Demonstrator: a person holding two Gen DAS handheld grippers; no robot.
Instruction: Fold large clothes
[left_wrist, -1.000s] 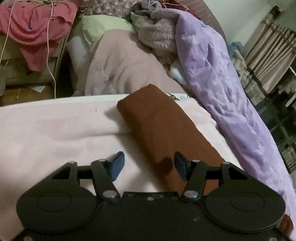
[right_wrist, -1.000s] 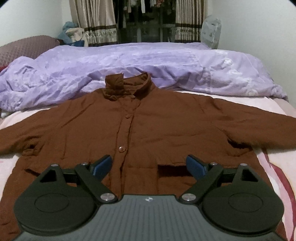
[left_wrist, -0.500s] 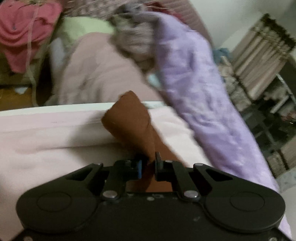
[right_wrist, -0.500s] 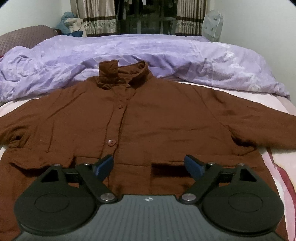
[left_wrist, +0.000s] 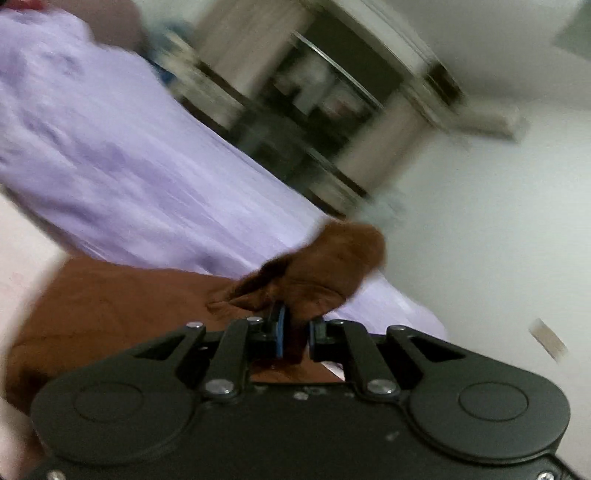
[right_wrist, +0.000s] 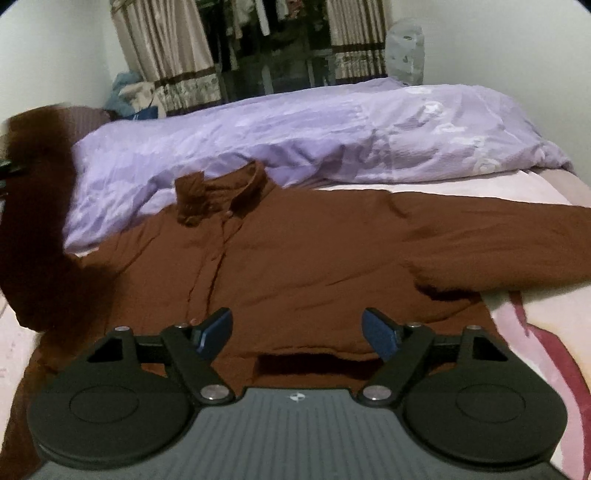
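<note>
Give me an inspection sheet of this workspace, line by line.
Surface: pink bed sheet, mostly covered.
Job's things: brown jacket spread flat, buttoned side up; its sleeve is lifted off the bed.
Clutter: purple duvet bunched behind the collar.
Grippers: left gripper shut on the sleeve; right gripper open over the hem, jaws closing slightly, nothing between them.
Cables: nothing seen.
Surroundings: curtains, white walls.
</note>
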